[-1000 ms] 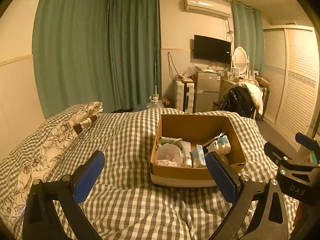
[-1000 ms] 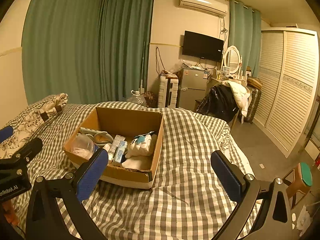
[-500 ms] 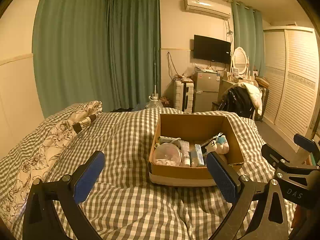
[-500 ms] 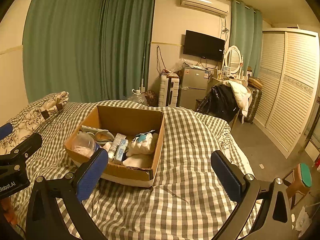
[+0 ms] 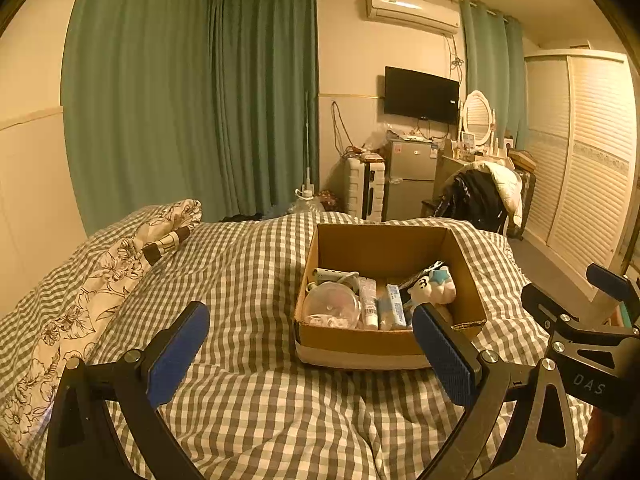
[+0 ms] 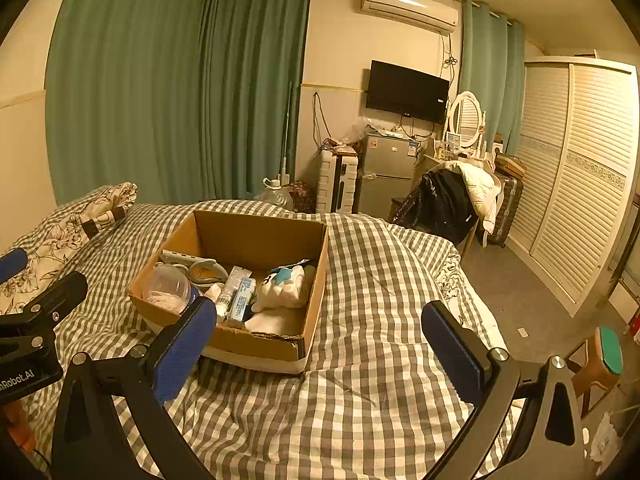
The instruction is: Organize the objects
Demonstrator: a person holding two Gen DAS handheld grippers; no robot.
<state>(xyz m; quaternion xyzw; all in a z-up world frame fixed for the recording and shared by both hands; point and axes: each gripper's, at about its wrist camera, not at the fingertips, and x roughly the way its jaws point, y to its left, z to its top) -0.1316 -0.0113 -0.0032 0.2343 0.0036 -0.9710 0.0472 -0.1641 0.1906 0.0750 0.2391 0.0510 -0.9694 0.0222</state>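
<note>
Open cardboard box (image 5: 390, 338) on checked bedspread (image 5: 240, 272), packed with toiletries.

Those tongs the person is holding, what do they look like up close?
Each pair of tongs, left and right, is a black frame branching into two angled fingers faced with textured blue pads and studded with silver bolts. White lettering marks the bodies: "DAS" on the right, "nRobot.AI" on the left. No cables or sleeves show.

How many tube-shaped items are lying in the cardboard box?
2 visible: a white tube in the middle of the cardboard box, and a blue-and-white tube lying right beside it, next to the plush toy. More may be hidden underneath.
</note>
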